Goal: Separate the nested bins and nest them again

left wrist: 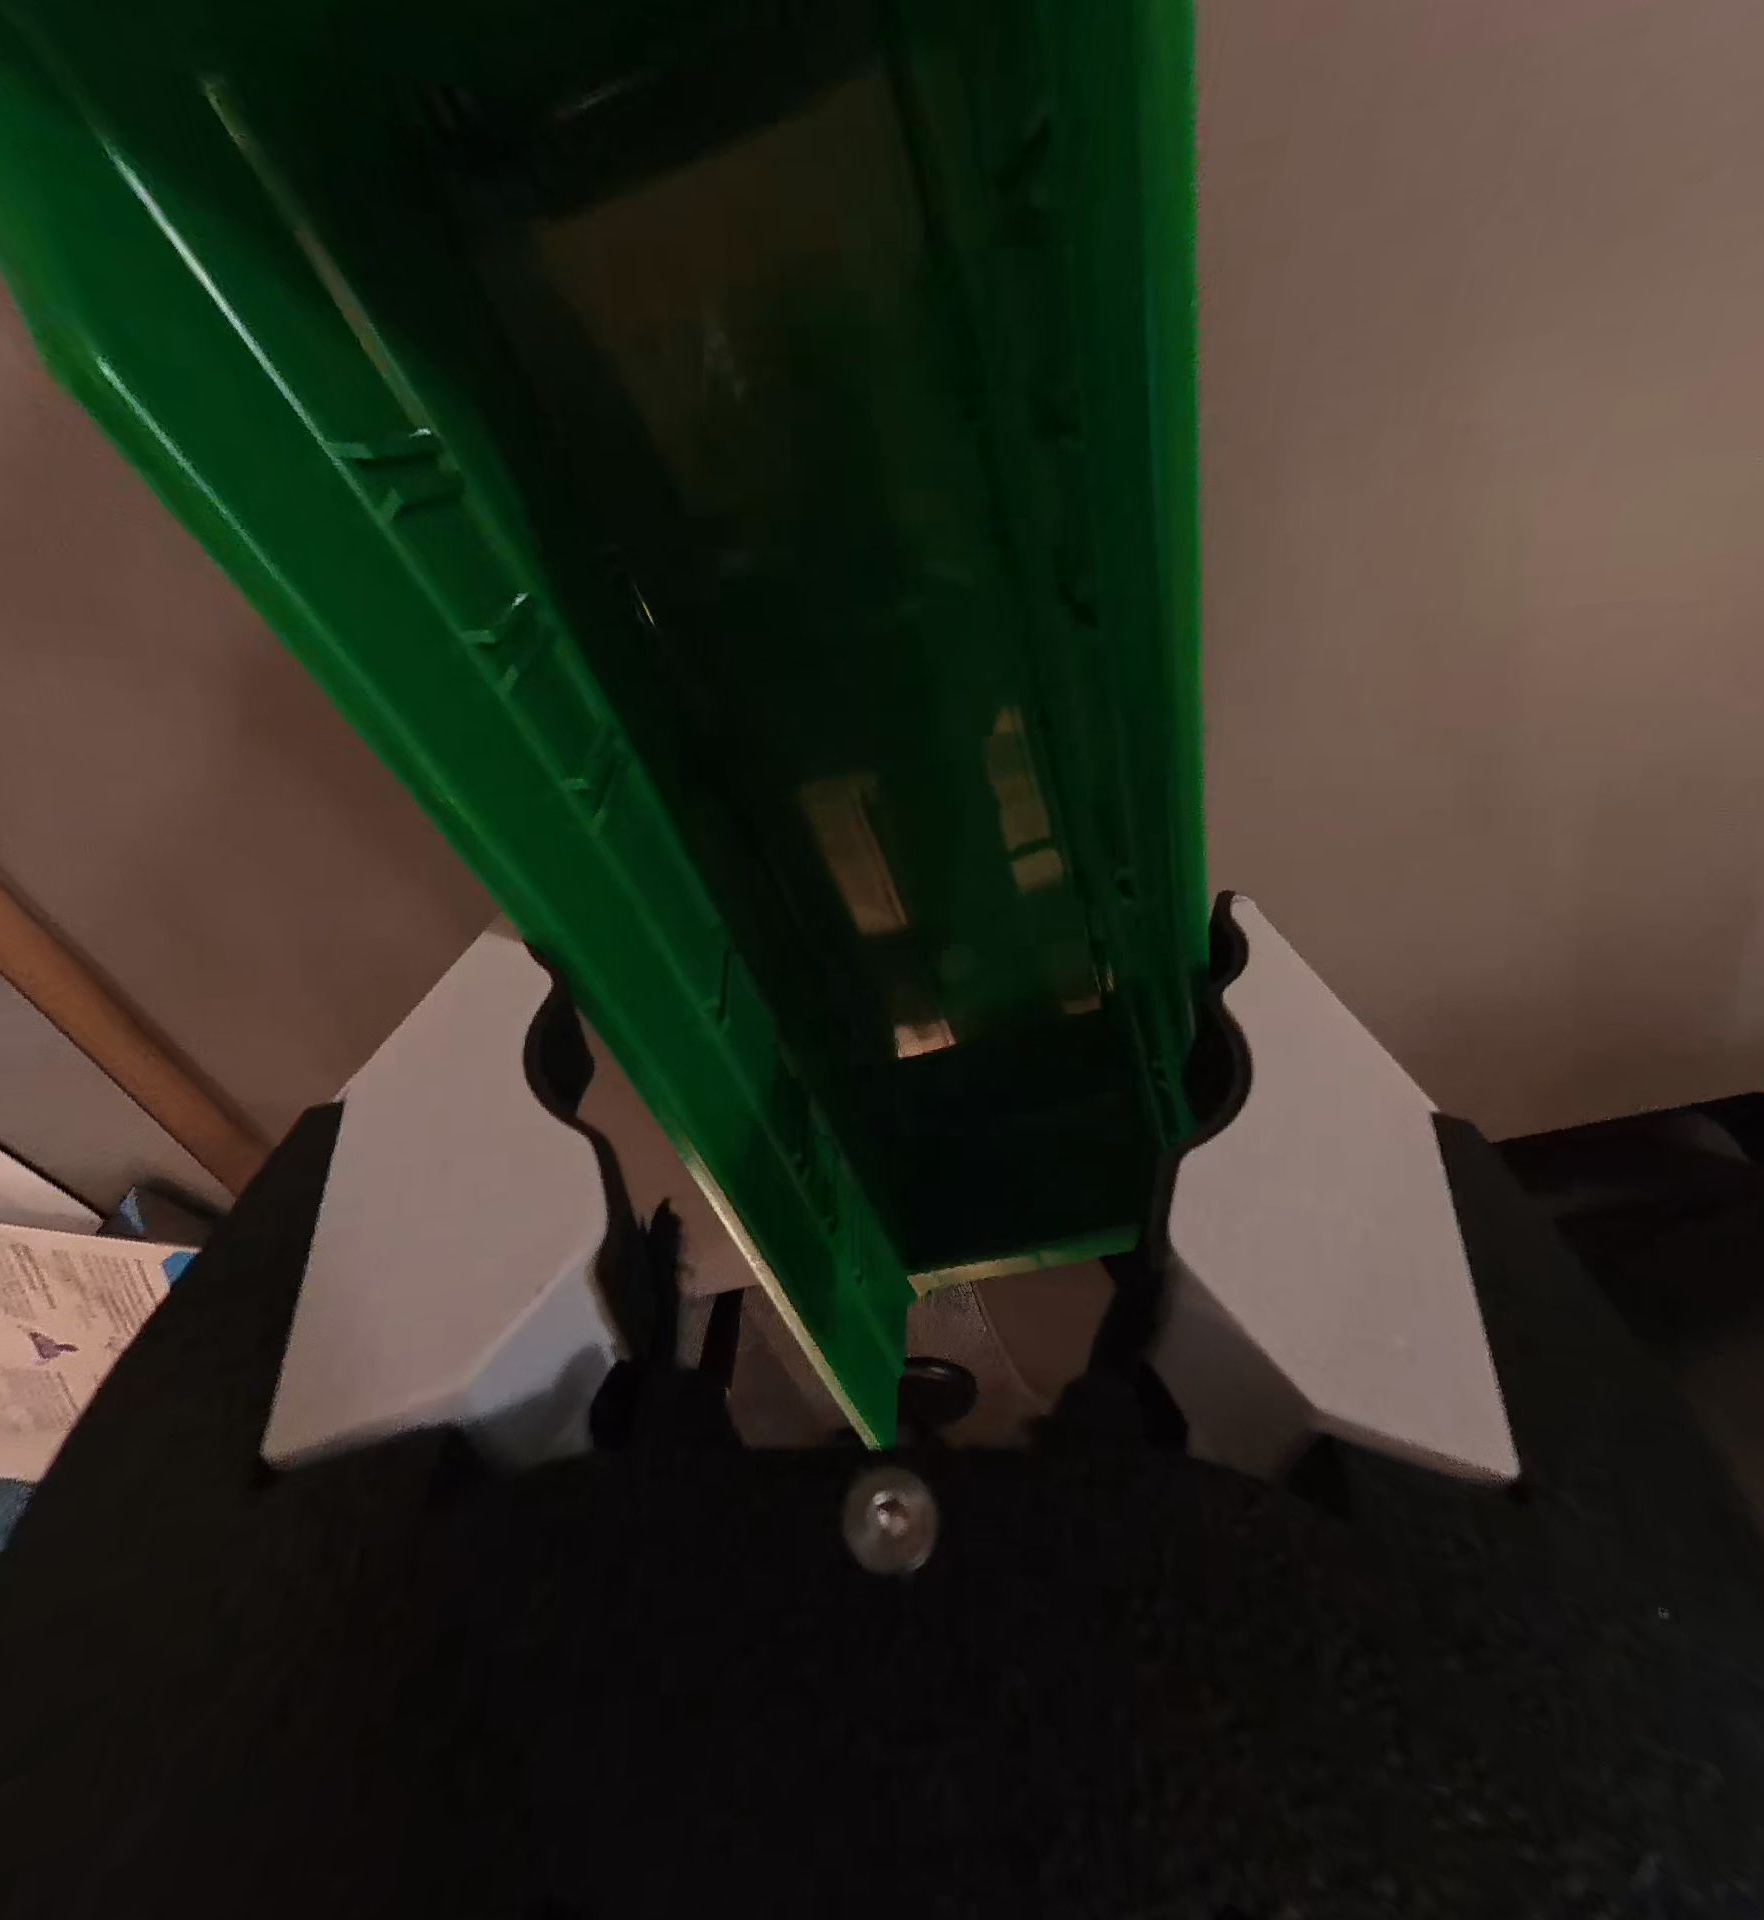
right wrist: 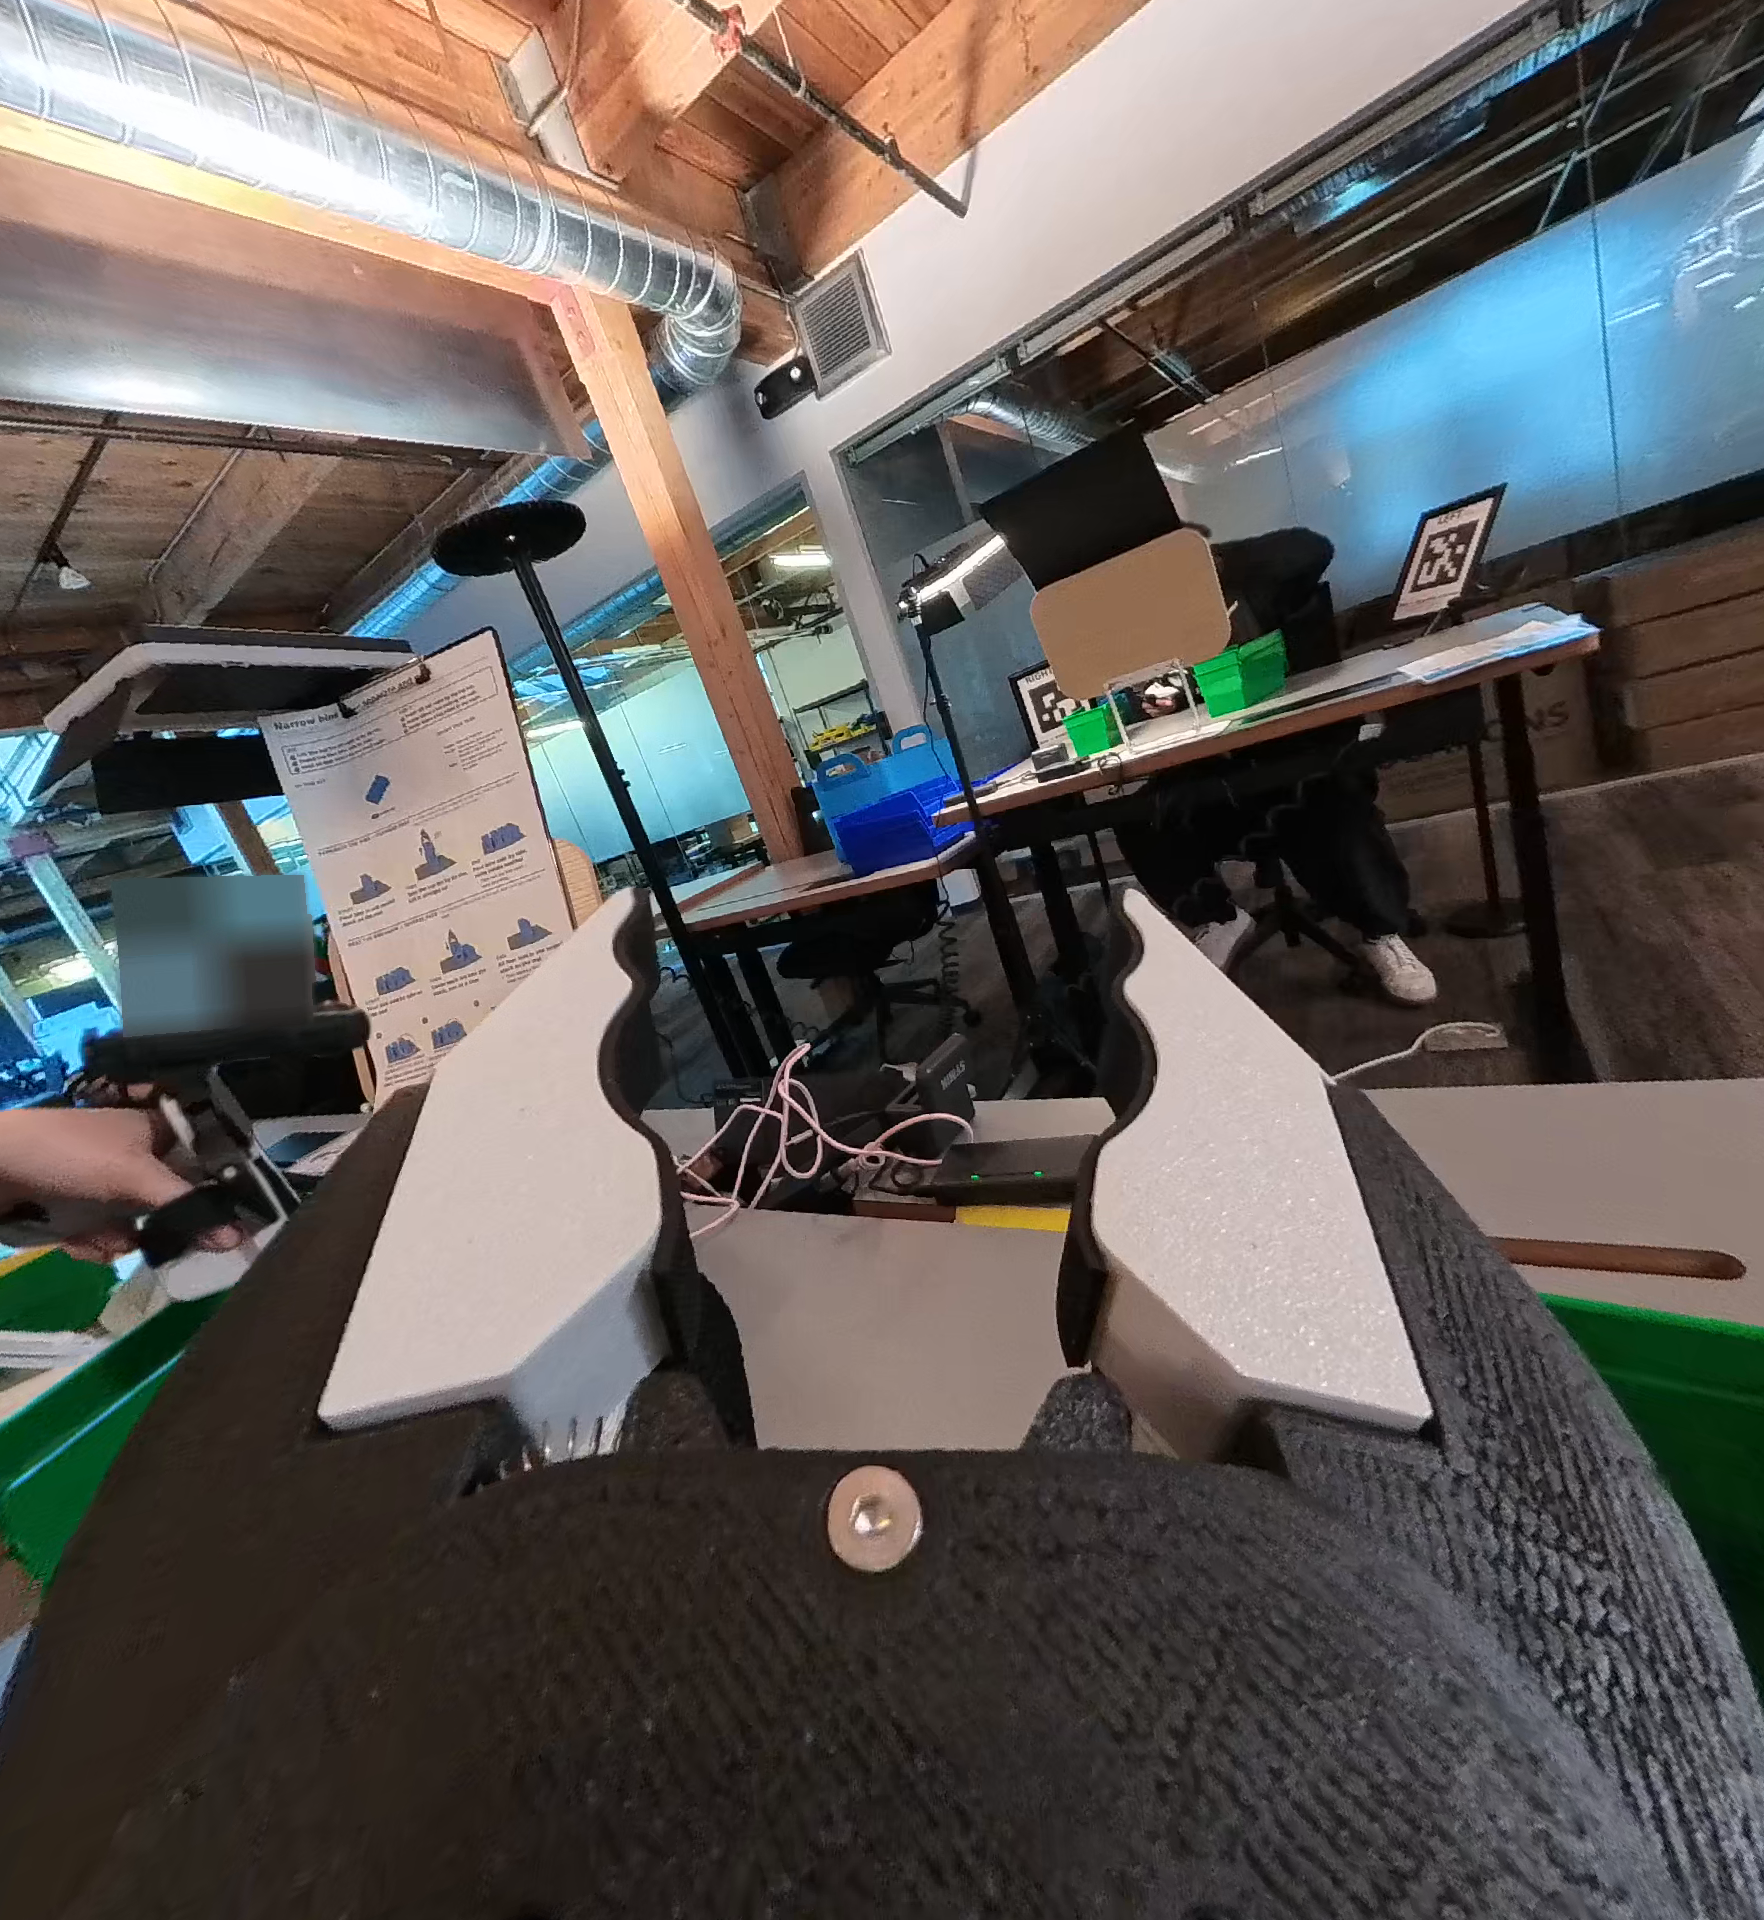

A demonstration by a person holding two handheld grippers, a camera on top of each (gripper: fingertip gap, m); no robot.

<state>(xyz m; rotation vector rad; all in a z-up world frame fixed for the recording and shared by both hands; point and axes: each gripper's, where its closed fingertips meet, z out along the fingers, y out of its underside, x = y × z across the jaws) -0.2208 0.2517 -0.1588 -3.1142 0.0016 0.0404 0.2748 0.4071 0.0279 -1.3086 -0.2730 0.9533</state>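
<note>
In the left wrist view, the left gripper has a long green bin between its two grey fingers. The bin runs forward and up from the fingers, filling the upper middle of the view. The right finger's black wavy pad presses against the bin's outer wall, while the bin's rim passes just inside the left finger's pad; the jaws are clamped around the bin's near end. Behind the bin is a plain pale wall, and a printed paper sheet lies low on the left of the gripper. In the right wrist view, the right gripper has its fingers spread apart with nothing between them. Another green bin sits below and just beside the gripper body, its edges showing on both sides. Ahead of the fingers lie a grey table and a tangle of pink cable. Far left, a hand grips a black handle.
</note>
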